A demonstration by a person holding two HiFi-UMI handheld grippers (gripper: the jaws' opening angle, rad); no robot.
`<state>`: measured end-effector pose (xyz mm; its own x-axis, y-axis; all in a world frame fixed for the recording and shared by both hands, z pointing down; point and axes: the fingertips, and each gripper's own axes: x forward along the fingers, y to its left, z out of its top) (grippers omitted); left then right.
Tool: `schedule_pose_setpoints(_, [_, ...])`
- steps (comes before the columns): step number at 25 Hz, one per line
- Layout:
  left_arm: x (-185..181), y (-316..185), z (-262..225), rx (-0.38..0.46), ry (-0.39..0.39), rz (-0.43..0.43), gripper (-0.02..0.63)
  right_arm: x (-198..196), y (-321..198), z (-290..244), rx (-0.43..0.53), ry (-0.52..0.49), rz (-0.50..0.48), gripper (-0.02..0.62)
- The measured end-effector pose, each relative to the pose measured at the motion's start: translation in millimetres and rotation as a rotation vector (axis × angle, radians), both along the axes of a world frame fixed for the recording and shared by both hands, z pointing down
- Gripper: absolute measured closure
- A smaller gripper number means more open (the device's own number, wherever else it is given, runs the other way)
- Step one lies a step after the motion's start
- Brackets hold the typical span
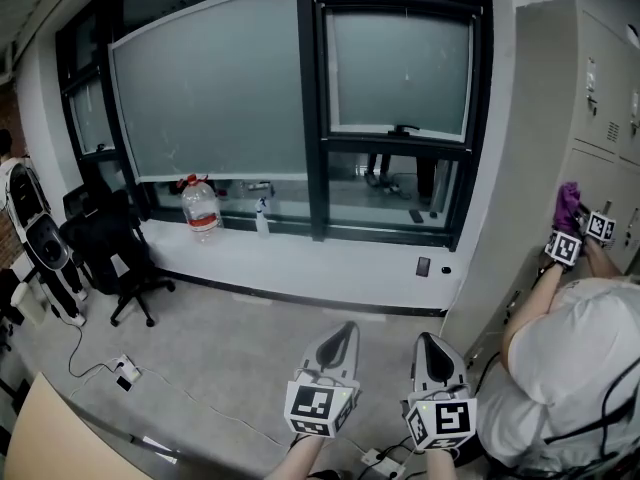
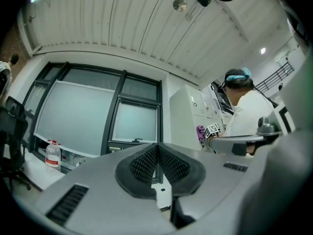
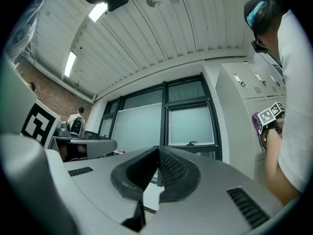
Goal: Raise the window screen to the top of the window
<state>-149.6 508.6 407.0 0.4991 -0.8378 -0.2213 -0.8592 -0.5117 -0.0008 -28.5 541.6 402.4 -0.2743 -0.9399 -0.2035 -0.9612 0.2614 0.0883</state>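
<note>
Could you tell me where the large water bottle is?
In the head view, the water bottle stands on the window ledge, left of centre, with a small spray bottle just to its right.

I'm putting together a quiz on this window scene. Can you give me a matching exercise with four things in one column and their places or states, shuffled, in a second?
Things:
1. water bottle
2. office chair
3. purple cloth
4. right window screen

Places or states:
A. up against the locker, far right
B. on the floor, left side
C. lowered, with clear glass below it
D. standing on the sill

Pairs: 1-D, 2-B, 3-A, 4-C
</note>
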Motion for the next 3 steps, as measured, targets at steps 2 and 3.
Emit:
schedule_pose_setpoints(2, [3.4,0.3,-2.3,0.002,-0.003,0.009,0.600,2.6,1.5,-2.5,0.012,0.003,0.005,0.589])
schedule_pose_setpoints(3, [5.2,0.4,-3.6,0.003,-0.004,0.013,0.600,4.3,2.0,-3.6,0.017,0.006,0.009,0.589])
